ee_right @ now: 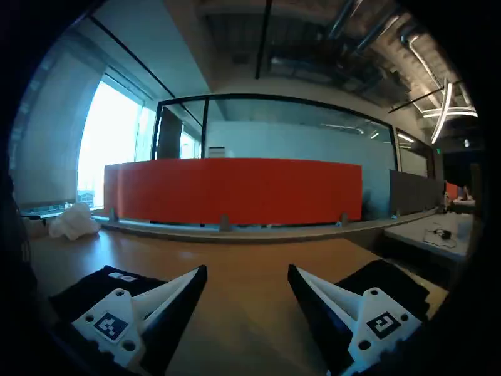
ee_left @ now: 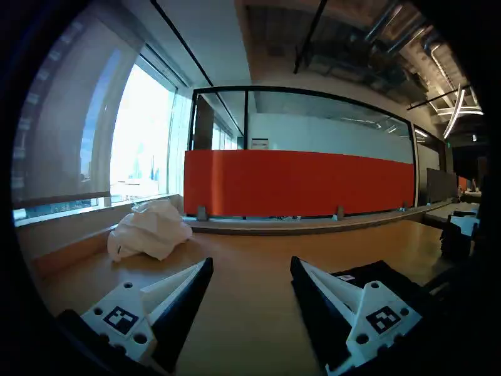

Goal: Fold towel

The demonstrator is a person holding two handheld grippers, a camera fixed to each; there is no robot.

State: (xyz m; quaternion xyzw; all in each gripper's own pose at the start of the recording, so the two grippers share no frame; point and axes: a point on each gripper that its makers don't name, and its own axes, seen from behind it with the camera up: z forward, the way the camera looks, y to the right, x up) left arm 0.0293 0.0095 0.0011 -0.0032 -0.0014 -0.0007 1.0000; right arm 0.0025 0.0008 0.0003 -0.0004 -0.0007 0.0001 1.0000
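Since the white towel lies crumpled by the window, on the surface, the left tongs and right tongs, both wide and empty, should first seek 2 corners.

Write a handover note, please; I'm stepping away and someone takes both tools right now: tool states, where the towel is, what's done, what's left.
Left tool: open, empty, low over the wooden table.
Right tool: open, empty, also low over the table.
Towel: white, crumpled in a heap at the table's far side by the window, apart from both tools.
Done: nothing; no fold visible.
Left: reach the towel, spread it flat, fold it.
Black flat items lie near the tools; I cannot tell what they are.
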